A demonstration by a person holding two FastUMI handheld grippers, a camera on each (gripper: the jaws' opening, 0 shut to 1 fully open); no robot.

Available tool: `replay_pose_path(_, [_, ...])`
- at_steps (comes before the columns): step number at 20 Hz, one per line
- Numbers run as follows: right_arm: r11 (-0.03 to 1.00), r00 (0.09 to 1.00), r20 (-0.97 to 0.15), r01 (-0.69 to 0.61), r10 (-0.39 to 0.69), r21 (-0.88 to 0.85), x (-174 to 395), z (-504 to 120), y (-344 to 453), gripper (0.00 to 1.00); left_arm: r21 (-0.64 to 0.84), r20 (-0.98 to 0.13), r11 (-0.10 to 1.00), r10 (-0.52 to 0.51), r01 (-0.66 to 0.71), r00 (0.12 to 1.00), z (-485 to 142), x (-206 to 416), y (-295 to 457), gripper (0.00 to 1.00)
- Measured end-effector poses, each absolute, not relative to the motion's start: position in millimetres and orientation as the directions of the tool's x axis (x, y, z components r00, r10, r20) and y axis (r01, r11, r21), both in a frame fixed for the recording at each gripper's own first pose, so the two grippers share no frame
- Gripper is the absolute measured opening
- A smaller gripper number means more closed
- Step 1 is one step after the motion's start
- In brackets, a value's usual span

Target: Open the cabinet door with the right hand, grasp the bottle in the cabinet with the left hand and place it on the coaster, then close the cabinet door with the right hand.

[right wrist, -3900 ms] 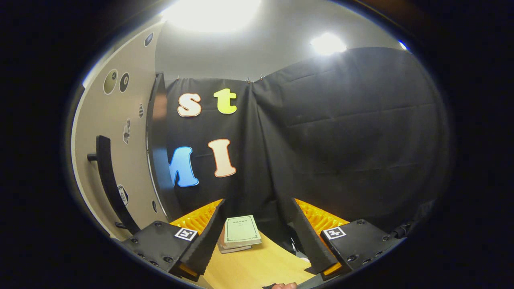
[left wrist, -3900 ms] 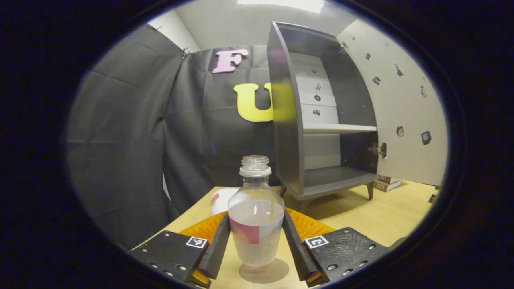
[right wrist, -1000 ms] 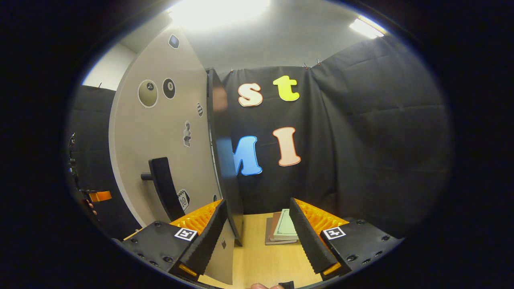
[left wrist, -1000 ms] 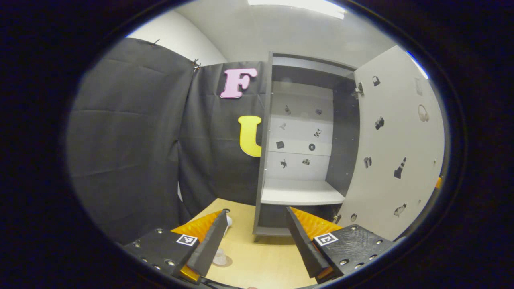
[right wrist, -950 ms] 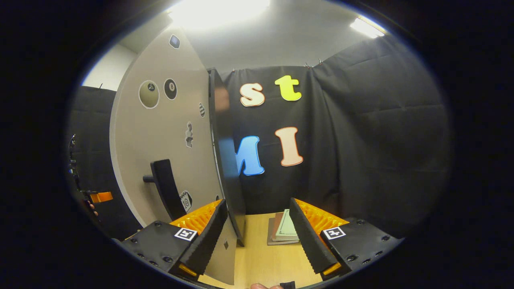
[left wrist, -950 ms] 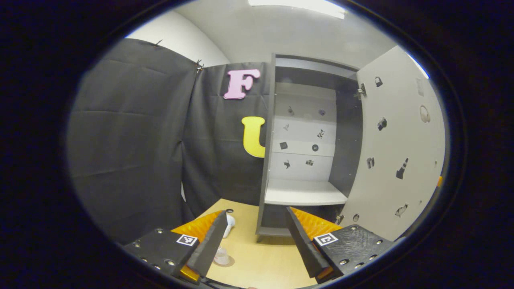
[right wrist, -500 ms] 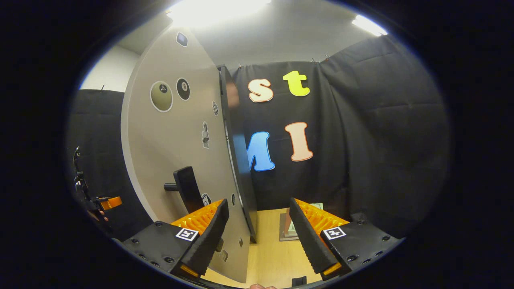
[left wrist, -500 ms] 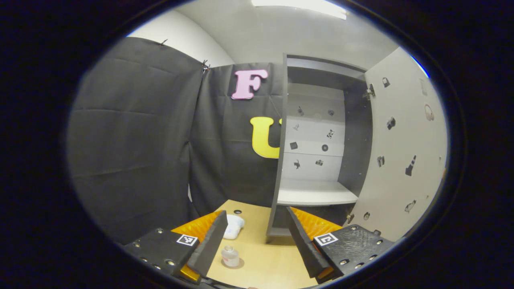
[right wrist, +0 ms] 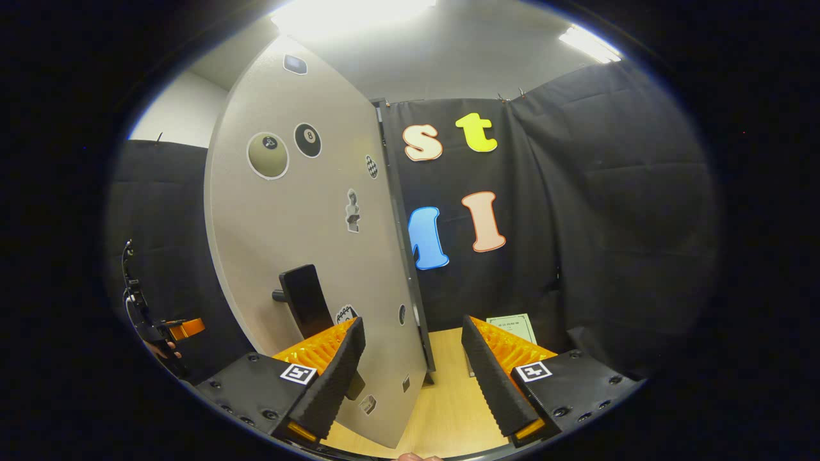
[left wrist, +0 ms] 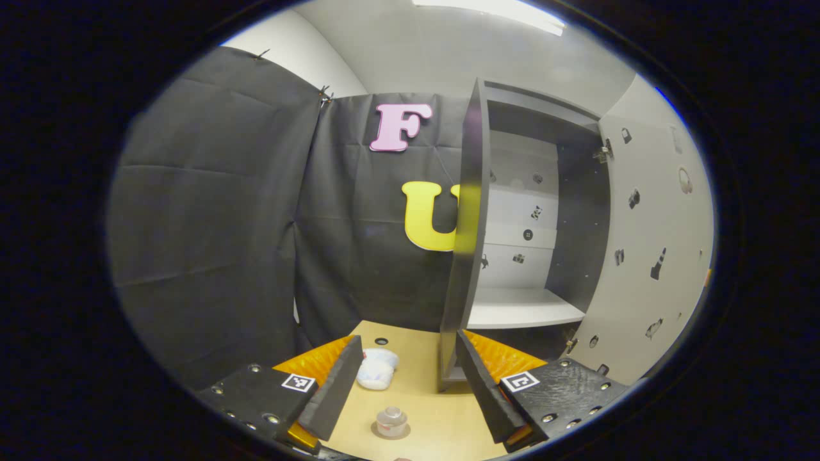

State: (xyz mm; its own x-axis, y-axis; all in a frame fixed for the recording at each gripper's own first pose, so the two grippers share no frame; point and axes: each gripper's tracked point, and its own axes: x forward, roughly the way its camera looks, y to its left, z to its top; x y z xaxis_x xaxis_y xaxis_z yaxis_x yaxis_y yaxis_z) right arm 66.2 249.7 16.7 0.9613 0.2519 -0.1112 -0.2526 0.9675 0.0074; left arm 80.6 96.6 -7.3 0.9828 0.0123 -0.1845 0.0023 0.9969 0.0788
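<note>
In the left gripper view we find the left gripper (left wrist: 403, 384) at the bottom of the frame, its fingers spread apart with nothing between them. Low in the centre, in the gap between the fingers, the bottle (left wrist: 391, 421) stands upright on the coaster (left wrist: 392, 433), on the table (left wrist: 435, 435). Just above and left of it lies a white crumpled object (left wrist: 376, 371), which we cannot identify. Right of centre stands the cabinet (left wrist: 471, 243), its near side panel edge-on to us, with a pale shelf (left wrist: 522, 314) visible inside. At the right edge of the frame the door (left wrist: 653, 256) stands open, small stickers scattered over its inner face.

In the right gripper view, at the far left edge, we note the other gripper and part of the hand holding it (right wrist: 163, 336); its state cannot be judged here. Left of centre the door's outer face (right wrist: 307, 243) fills much of the frame, carrying a dark handle (right wrist: 306, 299) in its lower part. The right gripper (right wrist: 413, 378) sits at bottom centre with its fingers apart, the left finger (right wrist: 330, 378) in front of the door below the handle, the door's lower edge showing in the gap; we cannot tell whether it touches. A book (right wrist: 512, 326) lies on the table right of centre, behind the right finger.
</note>
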Motion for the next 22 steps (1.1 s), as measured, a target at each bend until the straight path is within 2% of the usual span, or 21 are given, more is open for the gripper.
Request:
replay_pose_path(6, [0.952,0.944,-0.124,-0.306,0.306,0.023,68.6,2.5,323.3,0.97,0.069,-0.206,0.997,-0.019,0.033,0.978,-20.3,97.3,128.9,0.89])
replay_pose_path(14, [0.900,0.887,-0.161,-0.437,0.433,0.013,75.2,-27.3,434.0,0.97,0.069,-0.206,0.996,-0.036,0.051,0.978,-29.9,99.2,159.7,0.89])
replay_pose_path(18, [0.898,0.889,-0.148,-0.440,0.433,-0.018,78.5,-25.9,446.6,0.97,0.077,-0.183,0.991,-0.090,0.105,0.979,-21.0,92.6,147.7,0.88])
replay_pose_path(19, [0.900,0.892,-0.148,-0.435,0.428,-0.018,78.2,-27.1,443.8,0.97,0.079,-0.176,0.990,-0.104,0.119,0.979,-18.1,91.5,142.9,0.91])
replay_pose_path(22, [0.917,0.908,-0.154,-0.398,0.391,-0.019,79.1,-28.6,416.2,0.97,0.085,-0.147,0.984,-0.141,0.154,0.979,-8.1,90.8,119.7,0.90])
